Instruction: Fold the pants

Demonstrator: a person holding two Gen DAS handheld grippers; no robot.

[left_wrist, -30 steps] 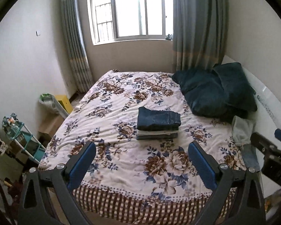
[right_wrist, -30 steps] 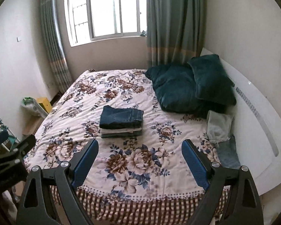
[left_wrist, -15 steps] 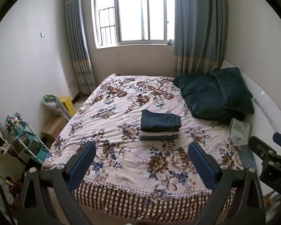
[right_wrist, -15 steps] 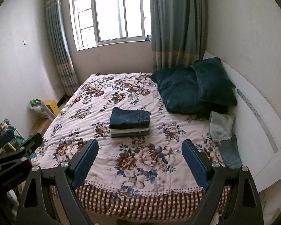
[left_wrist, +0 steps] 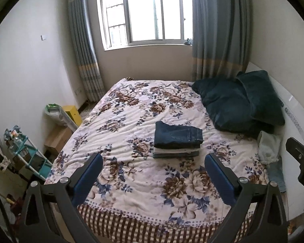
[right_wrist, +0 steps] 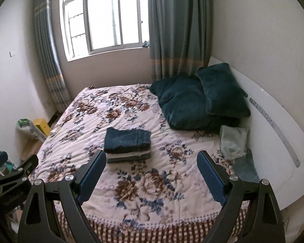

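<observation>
Jaws wide — left gripper (left_wrist: 153,174), right gripper (right_wrist: 151,169) level above bed (left_wrist: 131,182).

Floral bedspread (left_wrist: 131,121) ahead of my grippers, checked border nearest them. Two dark teal pillows (right_wrist: 202,103) far right against white headboard (right_wrist: 273,133). Window (left_wrist: 150,12) straight ahead, striped curtains (left_wrist: 218,30) either side. Yellow box (left_wrist: 73,113) and teal shelf rack (left_wrist: 28,158) on floor, left of my left gripper.
</observation>
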